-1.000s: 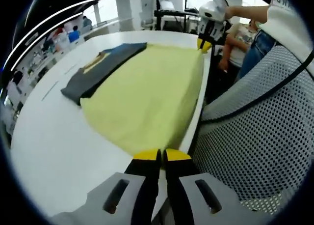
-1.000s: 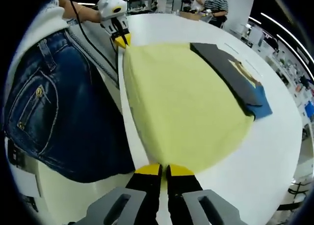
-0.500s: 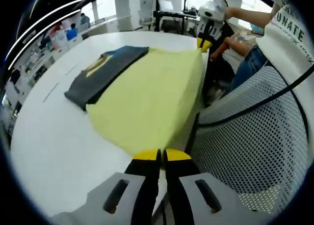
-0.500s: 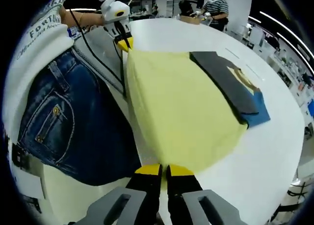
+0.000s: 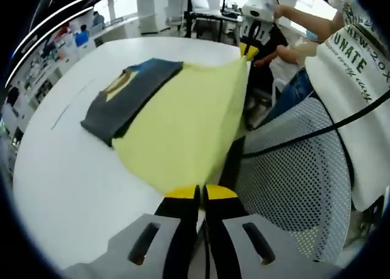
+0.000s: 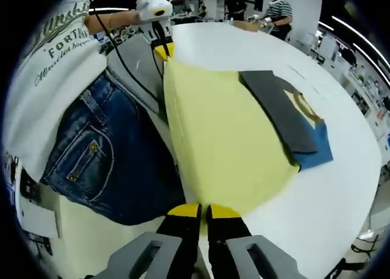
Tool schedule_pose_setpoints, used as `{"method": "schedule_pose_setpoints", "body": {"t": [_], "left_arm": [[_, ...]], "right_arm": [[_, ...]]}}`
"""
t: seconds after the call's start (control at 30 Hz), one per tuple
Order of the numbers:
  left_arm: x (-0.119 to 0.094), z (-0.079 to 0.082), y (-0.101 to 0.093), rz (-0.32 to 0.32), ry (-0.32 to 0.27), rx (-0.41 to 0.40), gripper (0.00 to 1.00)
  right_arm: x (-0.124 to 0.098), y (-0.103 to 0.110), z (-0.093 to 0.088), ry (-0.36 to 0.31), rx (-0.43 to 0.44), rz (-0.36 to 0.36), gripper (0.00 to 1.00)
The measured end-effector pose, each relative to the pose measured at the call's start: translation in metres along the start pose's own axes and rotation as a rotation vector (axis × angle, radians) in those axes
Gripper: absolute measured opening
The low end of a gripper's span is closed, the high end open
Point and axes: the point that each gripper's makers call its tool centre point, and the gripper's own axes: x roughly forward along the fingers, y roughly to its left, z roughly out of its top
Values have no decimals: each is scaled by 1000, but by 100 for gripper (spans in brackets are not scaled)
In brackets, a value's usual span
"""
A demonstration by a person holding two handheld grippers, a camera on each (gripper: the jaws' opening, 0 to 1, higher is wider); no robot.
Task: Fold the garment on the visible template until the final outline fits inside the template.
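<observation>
Both claws (image 5: 200, 192) (image 6: 203, 210) clamped on yellow garment's (image 5: 183, 120) near corners, cloth stretched between.

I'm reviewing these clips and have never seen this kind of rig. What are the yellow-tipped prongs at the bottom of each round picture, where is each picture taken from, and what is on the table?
There is no robot here. A person holds a two-jaw tool in each hand, and a fisheye camera rides on each tool, looking forward along its jaws. The yellow-tipped prongs at the bottom of each picture are that tool's own jaws.

In the left gripper view, the left gripper is shut on one corner of a yellow garment. The other tool shows at the far corner, at the top. In the right gripper view, the right gripper is shut on its own corner of the cloth.

The garment is stretched between the two grippers along the edge of a white table. Its far side lies over a dark grey template with blue and tan marks. The person's jeans show beside the table, and a mesh chair in the left gripper view.
</observation>
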Motion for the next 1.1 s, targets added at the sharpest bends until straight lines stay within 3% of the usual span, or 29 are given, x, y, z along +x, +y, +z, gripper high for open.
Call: {"method": "schedule_pose_setpoints", "body": {"t": [0.4,0.63,1.1], "left_arm": [[-12,2,-19,-66,41,-5,1],[-22,9,-24,-84,15,13,1],[-29,23,-1,-18,-12,25,1]], "right_arm": [[-18,8,7,7,-1,28,0],[-26,9,9,14,-5,31,0],[-35,-12,23,8,-76,-62,0]]}}
